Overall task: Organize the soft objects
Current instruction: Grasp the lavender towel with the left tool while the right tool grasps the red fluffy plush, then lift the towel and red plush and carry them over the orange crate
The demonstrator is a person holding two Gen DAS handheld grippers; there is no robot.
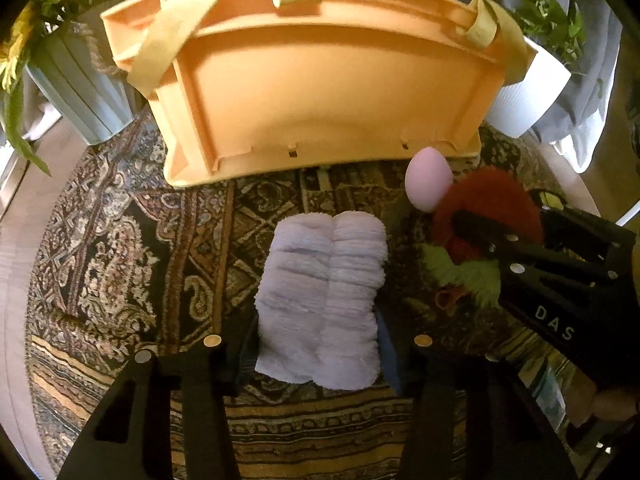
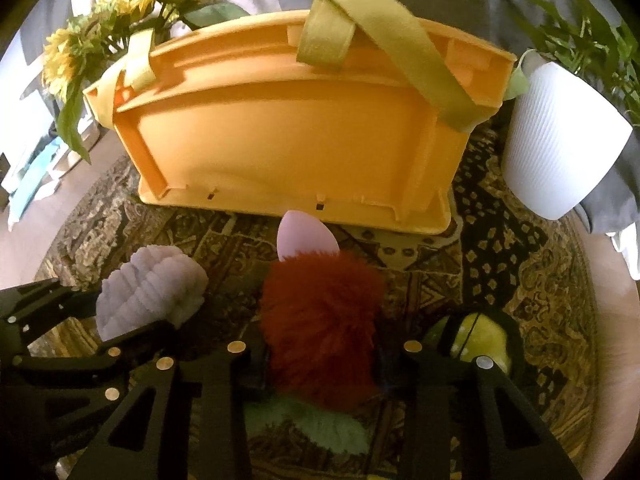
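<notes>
My left gripper [image 1: 318,344] is around a folded lilac fluffy cloth [image 1: 324,296] on the patterned rug, fingers at both its sides; the cloth also shows in the right wrist view [image 2: 148,292]. My right gripper [image 2: 320,348] is around a red furry plush with green leaves [image 2: 320,320], which also shows in the left wrist view [image 1: 488,200]. A pink egg-shaped sponge [image 2: 306,238] lies just beyond the plush, in front of an orange plastic basket [image 2: 288,136] with yellow-green straps. The basket stands at the back in the left wrist view [image 1: 332,92].
A white ribbed pot [image 2: 560,140] with a plant stands right of the basket. A grey vase with sunflowers [image 1: 76,80] stands to its left. A yellow-green soft object [image 2: 484,340] lies behind my right finger. The patterned rug [image 1: 120,240] covers a round table.
</notes>
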